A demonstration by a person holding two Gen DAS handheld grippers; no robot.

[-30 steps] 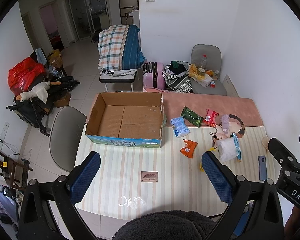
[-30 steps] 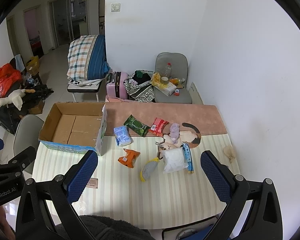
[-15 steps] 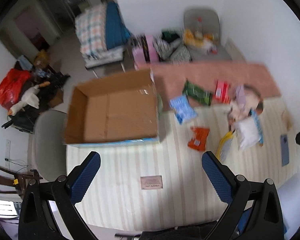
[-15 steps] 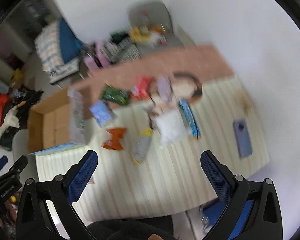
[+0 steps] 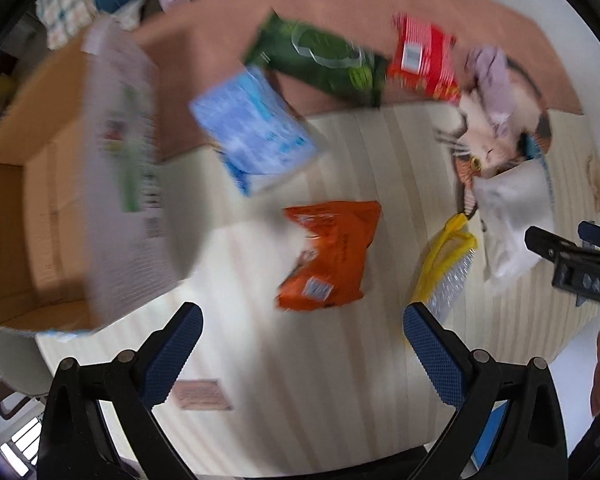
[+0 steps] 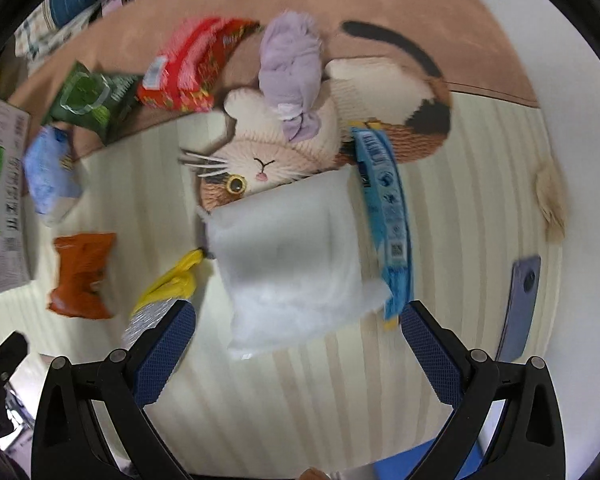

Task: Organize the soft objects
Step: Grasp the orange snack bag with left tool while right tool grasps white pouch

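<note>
Soft packs lie on the striped table (image 5: pixel 340 380). My left gripper (image 5: pixel 304 344) is open and empty, just short of an orange packet (image 5: pixel 332 252). Beyond it lie a blue tissue pack (image 5: pixel 252 140), a green pack (image 5: pixel 320 60) and a red pack (image 5: pixel 424 60). My right gripper (image 6: pixel 296 344) is open and empty, its fingers either side of the near edge of a white soft bag (image 6: pixel 292 256). Behind the bag lies a cat-shaped cushion (image 6: pixel 300 140) with a purple cloth (image 6: pixel 290 60) on it, and a blue strip pack (image 6: pixel 384 208) beside it.
An open cardboard box (image 5: pixel 60 184) stands at the table's left. A yellow and silver pouch (image 5: pixel 448 264) lies between the orange packet and the white bag. A grey phone (image 6: pixel 520 304) lies at the right edge. A pink mat (image 6: pixel 380 0) covers the far side.
Both grippers have dropped and moved forward toward the table. The left has closed in on the orange packet, the right on the white bag. Both stay open.
</note>
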